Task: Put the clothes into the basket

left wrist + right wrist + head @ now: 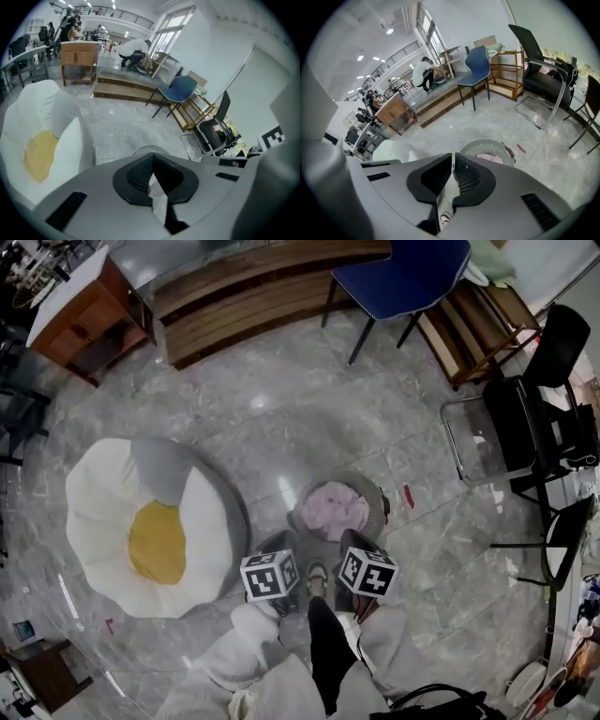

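Note:
A round grey basket [373, 493] stands on the marble floor with a pink garment [336, 509] in it. Both grippers hang just on the near side of it, side by side. The left gripper [279, 547] and the right gripper [354, 546] each pinch a light printed cloth [317, 577] that spans the gap between them. In the left gripper view the jaws of the left gripper [151, 158] are shut on white cloth [158, 199], with the basket rim [149, 150] just beyond. The right gripper [453, 158] is shut on the same cloth [442, 213]; the basket [483, 147] lies ahead.
A white beanbag seat with a yellow centre [155, 521] lies left of the basket. A blue chair [403, 277] and a wooden step [253, 296] are at the far side, black chairs [534, 418] on the right. A small red scrap [408, 495] lies by the basket.

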Action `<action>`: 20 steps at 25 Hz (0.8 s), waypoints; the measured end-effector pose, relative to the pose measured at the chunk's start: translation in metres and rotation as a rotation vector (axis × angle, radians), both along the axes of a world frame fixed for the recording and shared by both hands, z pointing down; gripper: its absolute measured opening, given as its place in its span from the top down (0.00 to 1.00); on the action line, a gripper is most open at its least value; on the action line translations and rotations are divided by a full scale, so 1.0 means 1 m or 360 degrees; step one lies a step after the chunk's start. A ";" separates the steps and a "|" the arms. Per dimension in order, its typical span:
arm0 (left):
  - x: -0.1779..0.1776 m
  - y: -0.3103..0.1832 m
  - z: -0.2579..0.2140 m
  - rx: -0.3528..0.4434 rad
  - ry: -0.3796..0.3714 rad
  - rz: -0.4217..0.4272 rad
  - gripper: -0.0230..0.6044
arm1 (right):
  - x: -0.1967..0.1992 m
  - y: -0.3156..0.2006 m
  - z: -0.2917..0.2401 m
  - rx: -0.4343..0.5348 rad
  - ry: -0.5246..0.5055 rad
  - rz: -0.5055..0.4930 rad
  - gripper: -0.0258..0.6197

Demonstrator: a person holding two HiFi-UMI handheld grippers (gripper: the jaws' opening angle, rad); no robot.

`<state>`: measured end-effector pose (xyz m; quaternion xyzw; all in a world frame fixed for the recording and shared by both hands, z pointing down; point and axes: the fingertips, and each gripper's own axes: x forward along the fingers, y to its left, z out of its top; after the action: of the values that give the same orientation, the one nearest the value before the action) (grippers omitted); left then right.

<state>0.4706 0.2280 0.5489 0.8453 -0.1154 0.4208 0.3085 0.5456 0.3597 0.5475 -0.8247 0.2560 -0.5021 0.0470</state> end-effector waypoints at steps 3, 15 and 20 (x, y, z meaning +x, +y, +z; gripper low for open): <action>-0.013 -0.015 -0.037 0.0004 0.0058 -0.0035 0.96 | -0.015 -0.009 -0.036 0.0024 0.0051 0.0037 0.91; -0.091 -0.041 -0.143 0.0053 0.0269 0.0137 0.96 | -0.093 -0.001 -0.141 0.0202 0.0219 0.0201 0.91; -0.112 -0.044 -0.186 0.0112 0.0419 0.0284 0.96 | -0.125 0.001 -0.182 0.0265 0.0345 0.0280 0.91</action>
<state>0.3589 0.1843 0.3625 0.9104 -0.0131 0.3277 0.2524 0.4201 0.3606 0.3655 -0.8865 0.2272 -0.3811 0.1311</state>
